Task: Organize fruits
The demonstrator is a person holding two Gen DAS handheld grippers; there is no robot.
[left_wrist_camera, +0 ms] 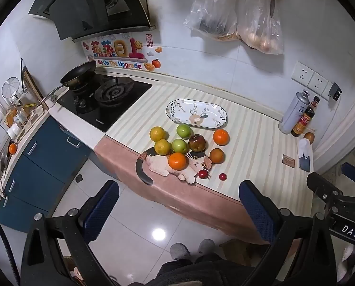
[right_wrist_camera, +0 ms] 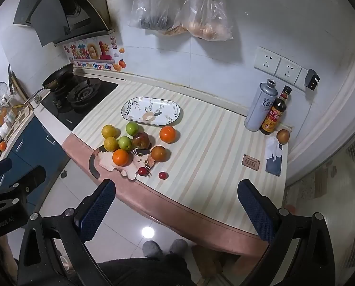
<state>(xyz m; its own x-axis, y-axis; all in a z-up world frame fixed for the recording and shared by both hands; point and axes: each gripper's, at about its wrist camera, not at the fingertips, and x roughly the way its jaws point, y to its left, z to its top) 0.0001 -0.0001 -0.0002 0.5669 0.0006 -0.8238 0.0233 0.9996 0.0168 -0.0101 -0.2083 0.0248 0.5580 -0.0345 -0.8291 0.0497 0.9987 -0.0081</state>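
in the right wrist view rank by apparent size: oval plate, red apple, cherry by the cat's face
1. oval plate
2. red apple
3. cherry

Clear gaps in size, so nearness does not change the order.

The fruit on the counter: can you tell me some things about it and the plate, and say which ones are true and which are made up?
1. The oval plate has no fruit on it. True.
2. There are two green apples in the pile. True.
3. The left gripper is holding an orange. False: its jaws are open and hold nothing, short of the counter's edge.
4. Two small red fruits lie nearest the counter's front edge. True.
5. The dark sauce bottle stands among the fruit. False: it stands apart, by the wall, beside a grey can.
6. The right gripper is shut on an apple. False: it is open and holds nothing.
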